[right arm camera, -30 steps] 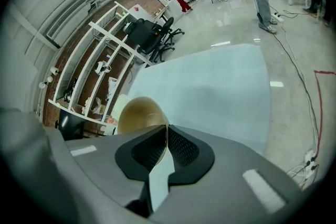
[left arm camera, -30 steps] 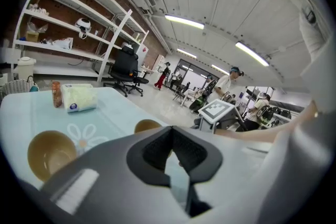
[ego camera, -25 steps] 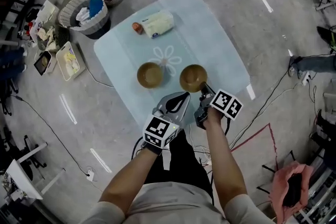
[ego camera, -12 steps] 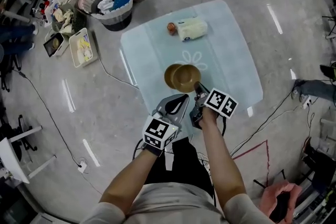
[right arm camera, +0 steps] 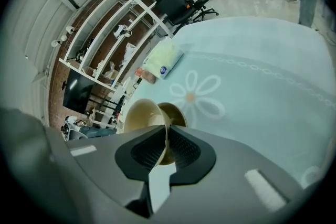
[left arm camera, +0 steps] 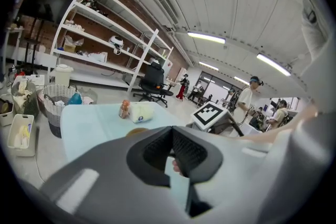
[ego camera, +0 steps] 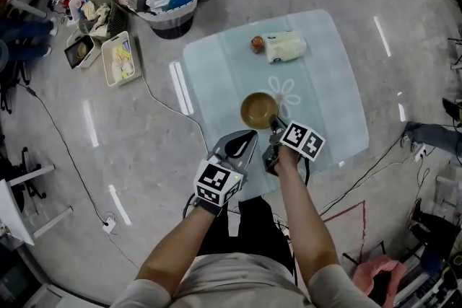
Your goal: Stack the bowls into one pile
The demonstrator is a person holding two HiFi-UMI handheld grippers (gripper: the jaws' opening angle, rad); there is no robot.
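R gripper [ego camera: 275,128] had its jaws pinched on the rim of the top bowl [ego camera: 258,110], approx. mid-table toward the near edge, just beside the printed flower. Head view showed only one bowl outline, so the pair looked lined up. R gripper view showed a second bowl [right arm camera: 177,113] right behind/under the held one, but couldn't tell if it was fully seated or tilted on it. L gripper [left arm camera: 171,134] hung w/ jaws pressed together on nothing, off the near edge of the table [ego camera: 325,83]. Pale pouch [ego camera: 286,48] & small reddish jar [ego camera: 255,44] sat by the far edge, well apart. Judged: stack basically made; left = let go of rim, check it sits flat.
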